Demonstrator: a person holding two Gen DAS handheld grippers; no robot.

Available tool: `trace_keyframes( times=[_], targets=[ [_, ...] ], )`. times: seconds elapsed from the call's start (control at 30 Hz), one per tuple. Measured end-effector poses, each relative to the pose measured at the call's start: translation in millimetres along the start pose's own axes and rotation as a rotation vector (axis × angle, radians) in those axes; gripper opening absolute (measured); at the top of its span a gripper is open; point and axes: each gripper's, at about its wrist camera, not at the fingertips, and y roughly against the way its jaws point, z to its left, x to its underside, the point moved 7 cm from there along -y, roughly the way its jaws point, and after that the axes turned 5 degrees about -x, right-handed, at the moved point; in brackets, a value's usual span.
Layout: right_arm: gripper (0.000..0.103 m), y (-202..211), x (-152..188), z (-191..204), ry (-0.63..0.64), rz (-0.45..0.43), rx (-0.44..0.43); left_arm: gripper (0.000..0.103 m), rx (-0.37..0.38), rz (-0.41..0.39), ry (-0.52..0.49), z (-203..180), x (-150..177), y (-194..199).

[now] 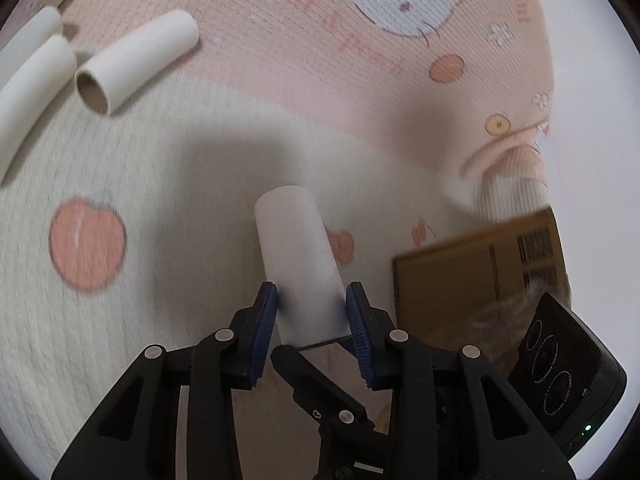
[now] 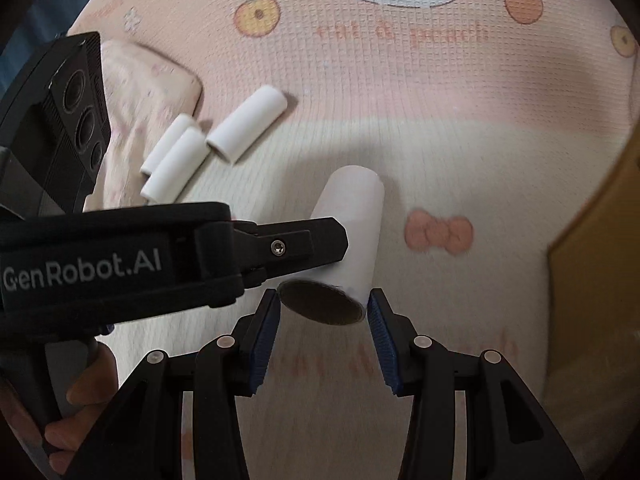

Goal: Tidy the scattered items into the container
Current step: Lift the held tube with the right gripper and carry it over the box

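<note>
My left gripper (image 1: 311, 304) is shut on a white paper tube (image 1: 298, 256), held above a pink and cream Hello Kitty blanket. In the right wrist view the same tube (image 2: 352, 232) sits in the left gripper's finger (image 2: 304, 246), its open end facing me. My right gripper (image 2: 323, 308) is open, its blue pads on either side of the tube's near end without clearly touching it. Three more white tubes (image 1: 136, 64) lie on the blanket at upper left; they also show in the right wrist view (image 2: 248, 124). A cardboard box (image 1: 480, 276) sits at right.
A folded pink cloth (image 2: 148, 92) lies behind the three tubes. The box's yellow-brown wall (image 2: 596, 264) rises at the right edge. The right gripper's camera body (image 1: 560, 364) is by the box. A hand (image 2: 80, 404) holds the left gripper's handle.
</note>
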Motion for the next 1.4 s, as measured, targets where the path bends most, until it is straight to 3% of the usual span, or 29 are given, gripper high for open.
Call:
trace_keyframes(
  times=[0.33, 0.4, 0.53, 0.67, 0.9, 1.03, 1.13, 1.2, 1.4],
  targets=[
    [0.043, -4, 27, 1, 0.079, 0.064, 0.023, 0.040, -0.023, 0.035, -0.038, -7, 43, 0],
    [0.043, -1, 30, 2, 0.086, 0.066, 0.014, 0.046, -0.047, 0.036, -0.053, -10, 45, 2],
    [0.044, 16, 30, 6, 0.109, 0.005, -0.022, 0.051, -0.079, 0.045, -0.055, -8, 42, 1],
    [0.046, 18, 26, 3, 0.080, -0.012, -0.034, 0.051, -0.034, 0.057, -0.005, -1, 34, -1],
    [0.046, 3, 20, -8, -0.024, 0.040, -0.062, 0.050, -0.026, 0.039, 0.047, 10, 19, -10],
    [0.046, -9, 11, -9, -0.024, 0.057, -0.049, 0.046, -0.063, 0.054, 0.057, 16, 18, -18],
    [0.046, -21, 7, -11, -0.033, 0.083, -0.030, 0.045, -0.047, 0.047, 0.053, 15, 18, -20],
    [0.046, -26, 6, -12, -0.062, 0.091, -0.065, 0.039, -0.043, 0.039, 0.040, 14, 18, -20],
    [0.044, -40, 8, -13, -0.101, 0.130, -0.110, 0.038, -0.051, 0.031, 0.008, 10, 19, -17]
  ],
)
